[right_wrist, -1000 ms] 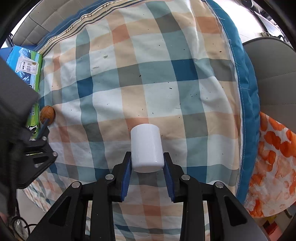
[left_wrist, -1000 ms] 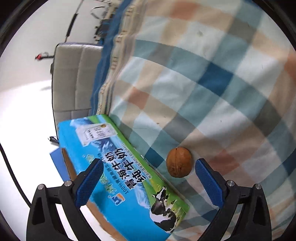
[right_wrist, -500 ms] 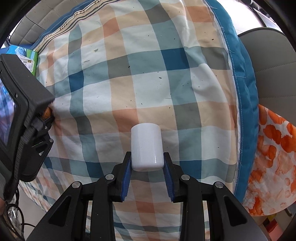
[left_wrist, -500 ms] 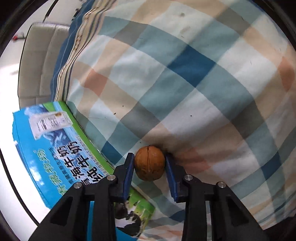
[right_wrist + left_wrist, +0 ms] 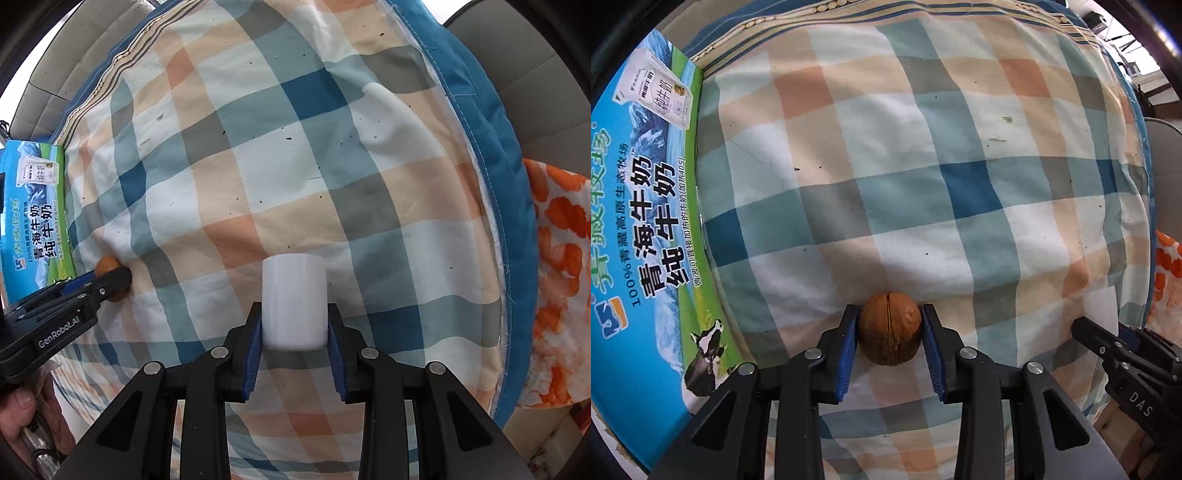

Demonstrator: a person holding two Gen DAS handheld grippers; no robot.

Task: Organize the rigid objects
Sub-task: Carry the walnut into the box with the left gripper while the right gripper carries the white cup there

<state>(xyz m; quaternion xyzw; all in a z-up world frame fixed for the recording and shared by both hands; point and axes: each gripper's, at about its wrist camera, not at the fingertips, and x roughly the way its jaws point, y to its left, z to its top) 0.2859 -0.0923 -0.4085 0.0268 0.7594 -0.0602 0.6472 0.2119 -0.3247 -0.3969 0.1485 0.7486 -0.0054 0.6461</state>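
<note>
Walnut (image 5: 889, 333), round, brown and seamed down its shell, sits pinched between the blue pads of the left hand-held gripper (image 5: 890, 334), which points almost straight down and presses it against the checked blue, orange and white quilt (image 5: 923, 166). The left jaws are clamped on the nut, which lies just beside the long edge of the blue and green milk carton box (image 5: 646, 221).

The right hand-held gripper (image 5: 294, 326) is clenched on a plain white plastic cylinder cup (image 5: 294, 299), tilted steeply downward, well away from the box on the far side of the walnut. The cup's lower end is hidden by the jaws, so I cannot tell whether it is clear of the quilt.

What worries me is the nut: hard, smooth and round, held only at its widest part, so it could squirt out if the hand twists or lifts quickly. The soft quilt gives under pressure, and a pad could catch cloth and drag it along. The cup looks slick too; gripped near one end, it might pivot or slide. A person's fingers (image 5: 22, 421) show at the lower edge, wrapped round the left handle.
</note>
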